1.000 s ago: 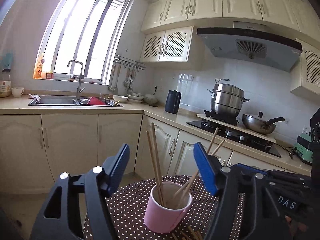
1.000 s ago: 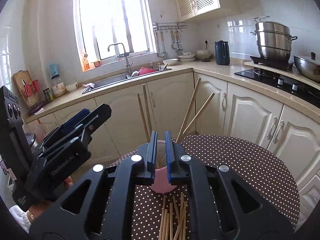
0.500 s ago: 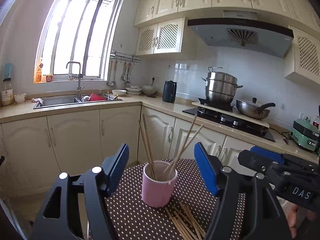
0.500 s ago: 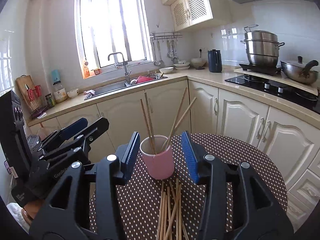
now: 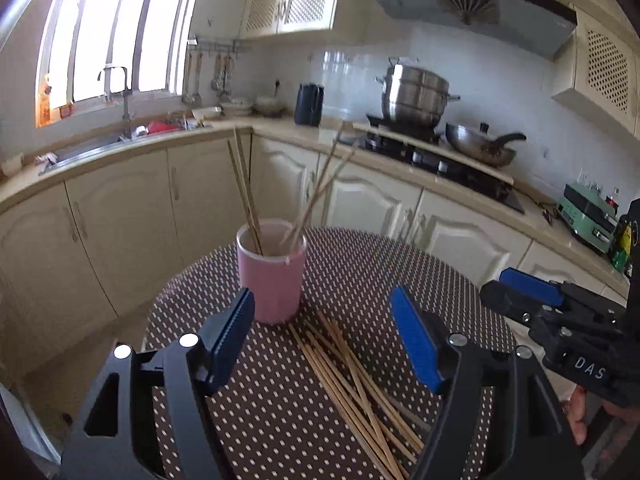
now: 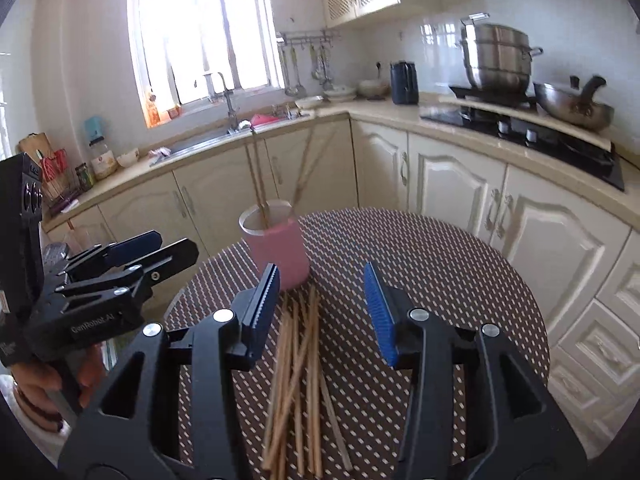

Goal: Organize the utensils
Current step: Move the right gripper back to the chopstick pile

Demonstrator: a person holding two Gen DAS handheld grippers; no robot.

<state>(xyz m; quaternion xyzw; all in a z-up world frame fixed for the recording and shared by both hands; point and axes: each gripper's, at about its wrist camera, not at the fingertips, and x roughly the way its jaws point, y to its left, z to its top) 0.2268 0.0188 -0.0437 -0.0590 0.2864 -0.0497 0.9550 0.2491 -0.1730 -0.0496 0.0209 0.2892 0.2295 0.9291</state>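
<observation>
A pink cup [image 5: 272,276] [image 6: 276,252] stands on the round dotted table [image 5: 380,272] [image 6: 440,272] with several chopsticks [image 5: 248,196] [image 6: 256,176] upright in it. A loose pile of chopsticks [image 5: 352,376] [image 6: 296,368] lies on the cloth just in front of the cup. My left gripper [image 5: 322,308] hovers above the near end of that pile; its jaws are opening and hold nothing. My right gripper [image 6: 320,280] is open and empty, over the pile's far end near the cup. Each gripper shows in the other's view: the right one [image 5: 520,288], the left one [image 6: 160,248].
Cream cabinets [image 6: 448,184] wrap around behind the table. The counter carries a sink [image 6: 208,140], a dark kettle [image 5: 308,104], and a stove with a steel pot [image 5: 416,92] and a wok [image 5: 476,148]. A hand [image 6: 44,384] holds the left gripper's handle.
The right gripper went from shut to open. Both grippers pulled back from the cup and tilted down, so the loose chopsticks now lie between and below their fingers.
</observation>
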